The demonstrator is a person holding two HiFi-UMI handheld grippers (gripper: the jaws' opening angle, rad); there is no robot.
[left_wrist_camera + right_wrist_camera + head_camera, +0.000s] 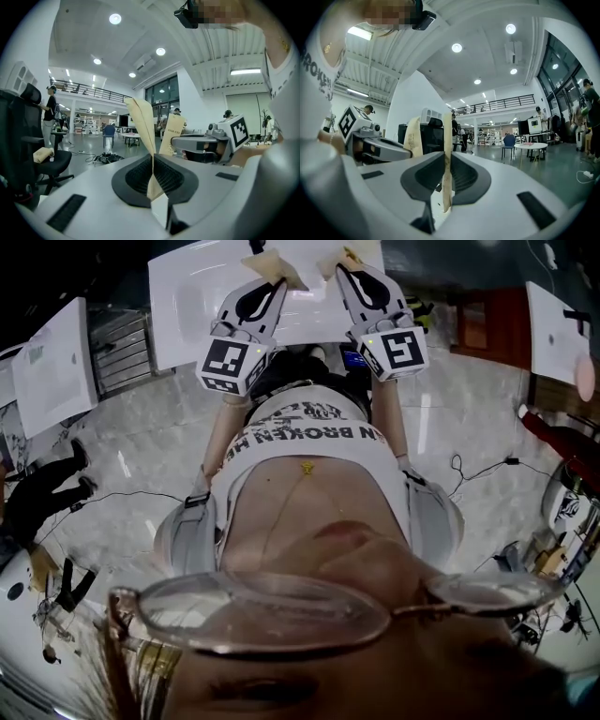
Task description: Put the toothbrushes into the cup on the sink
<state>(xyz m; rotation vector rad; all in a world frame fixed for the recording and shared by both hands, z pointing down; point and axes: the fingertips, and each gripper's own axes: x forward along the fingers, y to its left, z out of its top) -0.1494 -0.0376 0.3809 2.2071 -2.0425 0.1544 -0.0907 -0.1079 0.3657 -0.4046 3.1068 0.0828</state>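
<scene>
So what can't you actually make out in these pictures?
- Packet in left tool, packet in right tool: contents hidden by wrapping; print too small, both gripper views.
- Sink: head view, cut by the top edge, partly behind the tools.
- Cup: seen in no view.

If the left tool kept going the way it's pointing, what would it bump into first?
Nothing near, it seems. Past the paper packet clamped in the left tool, its view shows open floor, a blue chair far off. The white sink probably lies below that line.
</scene>
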